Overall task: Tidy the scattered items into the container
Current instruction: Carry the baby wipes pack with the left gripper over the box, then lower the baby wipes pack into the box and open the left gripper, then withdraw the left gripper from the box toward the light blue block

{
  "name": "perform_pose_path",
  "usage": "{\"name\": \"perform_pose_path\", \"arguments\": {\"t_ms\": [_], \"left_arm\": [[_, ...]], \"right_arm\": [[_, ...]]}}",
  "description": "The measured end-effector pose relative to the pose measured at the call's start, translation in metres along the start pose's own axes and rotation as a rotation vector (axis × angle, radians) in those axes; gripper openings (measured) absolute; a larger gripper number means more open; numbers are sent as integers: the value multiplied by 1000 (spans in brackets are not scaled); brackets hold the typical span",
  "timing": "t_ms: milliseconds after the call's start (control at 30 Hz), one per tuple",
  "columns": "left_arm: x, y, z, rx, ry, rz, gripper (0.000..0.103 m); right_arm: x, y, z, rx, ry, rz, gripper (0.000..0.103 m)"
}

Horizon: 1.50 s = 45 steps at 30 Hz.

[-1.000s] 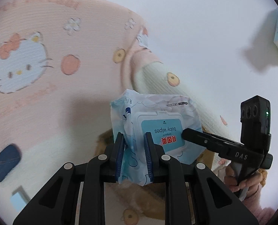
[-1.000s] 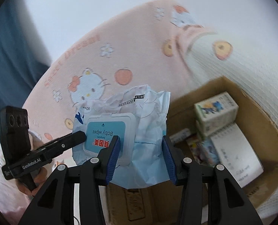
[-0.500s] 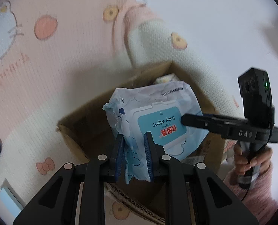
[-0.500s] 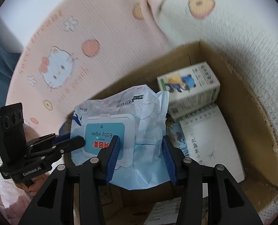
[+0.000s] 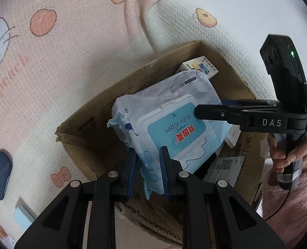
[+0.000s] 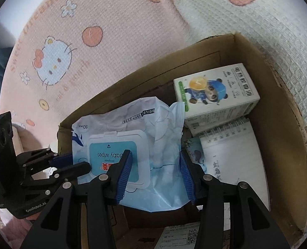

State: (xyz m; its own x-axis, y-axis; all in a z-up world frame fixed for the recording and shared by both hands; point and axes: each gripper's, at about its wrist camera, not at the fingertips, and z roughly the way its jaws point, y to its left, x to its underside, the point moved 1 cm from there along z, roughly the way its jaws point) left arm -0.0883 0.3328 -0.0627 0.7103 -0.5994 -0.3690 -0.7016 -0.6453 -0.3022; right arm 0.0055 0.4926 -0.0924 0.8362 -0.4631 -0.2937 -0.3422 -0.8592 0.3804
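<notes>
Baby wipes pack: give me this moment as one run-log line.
item: pale blue plastic baby wipes pack | grip: left gripper and right gripper both clamped | place: over open brown cardboard box | status: unreleased

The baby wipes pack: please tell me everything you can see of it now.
The baby wipes pack is a soft, crinkled pale-blue plastic pouch with a white flip lid and a teal label. The lid is shut. The left gripper pinches one end, the right gripper the other. It hangs tilted over the open cardboard box.

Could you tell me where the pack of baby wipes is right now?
The pack of baby wipes hangs over the open cardboard box, gripped by both hand-held grippers, left of the small carton and notebook inside.
</notes>
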Motion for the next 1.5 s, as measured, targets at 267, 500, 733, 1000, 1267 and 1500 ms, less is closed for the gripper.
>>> {"name": "perform_pose_path", "arguments": {"t_ms": [267, 500, 733, 1000, 1267, 1500], "left_arm": [[2, 4, -5, -36, 27, 15, 24], [-3, 2, 1, -54, 63, 1, 24], [-1, 4, -4, -59, 35, -3, 32], [1, -2, -21, -71, -47, 18, 38], [14, -20, -74, 91, -247, 41, 52], [40, -10, -96, 60, -302, -1, 53]], "right_arm": [[-6, 7, 5, -8, -5, -18, 44], [-16, 12, 15, 62, 20, -42, 45], [-13, 46, 2, 151, -12, -187, 57], [8, 79, -9, 292, 30, -248, 59], [28, 97, -61, 258, -126, -133, 67], [50, 135, -82, 280, -230, -186, 69]]}}
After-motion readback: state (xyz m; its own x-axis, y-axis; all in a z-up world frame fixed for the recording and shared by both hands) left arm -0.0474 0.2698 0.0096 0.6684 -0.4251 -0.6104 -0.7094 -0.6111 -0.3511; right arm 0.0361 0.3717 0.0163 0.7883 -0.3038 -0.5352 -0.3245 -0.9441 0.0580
